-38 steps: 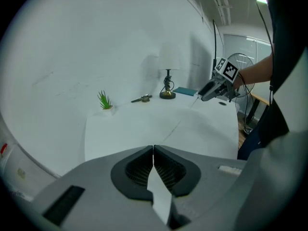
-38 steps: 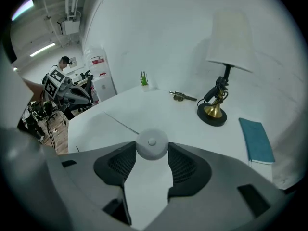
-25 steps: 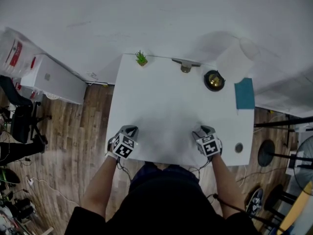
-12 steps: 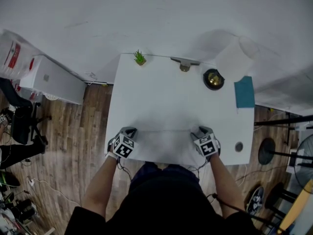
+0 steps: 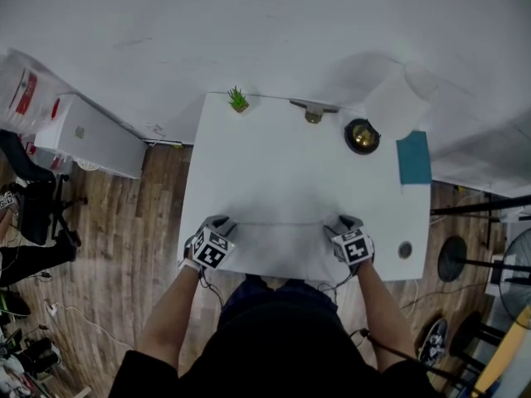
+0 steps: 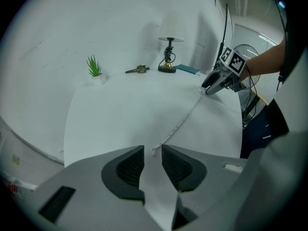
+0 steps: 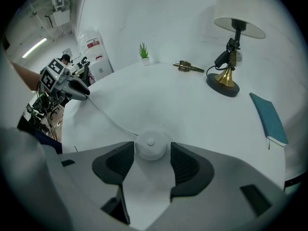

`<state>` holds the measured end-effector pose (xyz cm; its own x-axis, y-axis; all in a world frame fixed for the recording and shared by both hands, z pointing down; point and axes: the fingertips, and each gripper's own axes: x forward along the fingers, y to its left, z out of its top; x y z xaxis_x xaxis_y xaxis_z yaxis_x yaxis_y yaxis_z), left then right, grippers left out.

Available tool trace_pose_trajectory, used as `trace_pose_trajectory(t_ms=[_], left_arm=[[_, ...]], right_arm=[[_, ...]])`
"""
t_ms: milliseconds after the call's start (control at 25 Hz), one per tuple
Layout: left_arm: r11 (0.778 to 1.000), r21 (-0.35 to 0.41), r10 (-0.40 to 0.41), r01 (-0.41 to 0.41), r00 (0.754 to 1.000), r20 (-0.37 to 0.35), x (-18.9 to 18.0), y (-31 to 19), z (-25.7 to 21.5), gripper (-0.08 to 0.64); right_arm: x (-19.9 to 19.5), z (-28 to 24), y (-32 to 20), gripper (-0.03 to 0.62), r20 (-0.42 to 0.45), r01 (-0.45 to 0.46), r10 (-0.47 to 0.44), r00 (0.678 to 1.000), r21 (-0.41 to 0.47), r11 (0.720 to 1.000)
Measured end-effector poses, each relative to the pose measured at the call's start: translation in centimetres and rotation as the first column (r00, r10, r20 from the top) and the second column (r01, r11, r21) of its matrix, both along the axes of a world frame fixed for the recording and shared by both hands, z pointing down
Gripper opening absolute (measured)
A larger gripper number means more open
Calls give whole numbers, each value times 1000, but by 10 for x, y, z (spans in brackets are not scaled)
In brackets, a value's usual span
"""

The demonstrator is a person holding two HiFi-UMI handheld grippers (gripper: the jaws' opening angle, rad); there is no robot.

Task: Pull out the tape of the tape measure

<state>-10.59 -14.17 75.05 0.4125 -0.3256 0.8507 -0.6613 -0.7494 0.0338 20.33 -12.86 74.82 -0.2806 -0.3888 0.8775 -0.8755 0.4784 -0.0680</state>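
White table: left gripper jaws just parted off faint tape, right gripper jaws parting around case.

Table and tape measure are white, book teal, plant green, lamp base gold.

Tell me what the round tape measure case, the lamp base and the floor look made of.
The tape measure case is probably plastic: smooth matte white with a moulded centre button. The lamp base is likely brass or brass-plated metal, judging by its gold sheen. The floor is wood or wood-look laminate, laid in brown planks.
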Motion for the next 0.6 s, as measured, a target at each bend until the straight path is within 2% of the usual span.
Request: trace_pose_trajectory(t_ms=[280, 400, 600], left_arm=[[999, 13, -29, 29, 999, -16, -6, 6, -9, 117], [999, 25, -48, 48, 999, -18, -10, 7, -15, 117], [989, 105, -103, 108, 993, -56, -16, -1, -42, 117]], right_arm=[[6, -11, 3, 247, 25, -41, 40, 999, 25, 999], [12, -22, -1, 244, 33, -65, 63, 997, 64, 996], [27, -41, -5, 227, 41, -111, 107, 993, 122, 986]])
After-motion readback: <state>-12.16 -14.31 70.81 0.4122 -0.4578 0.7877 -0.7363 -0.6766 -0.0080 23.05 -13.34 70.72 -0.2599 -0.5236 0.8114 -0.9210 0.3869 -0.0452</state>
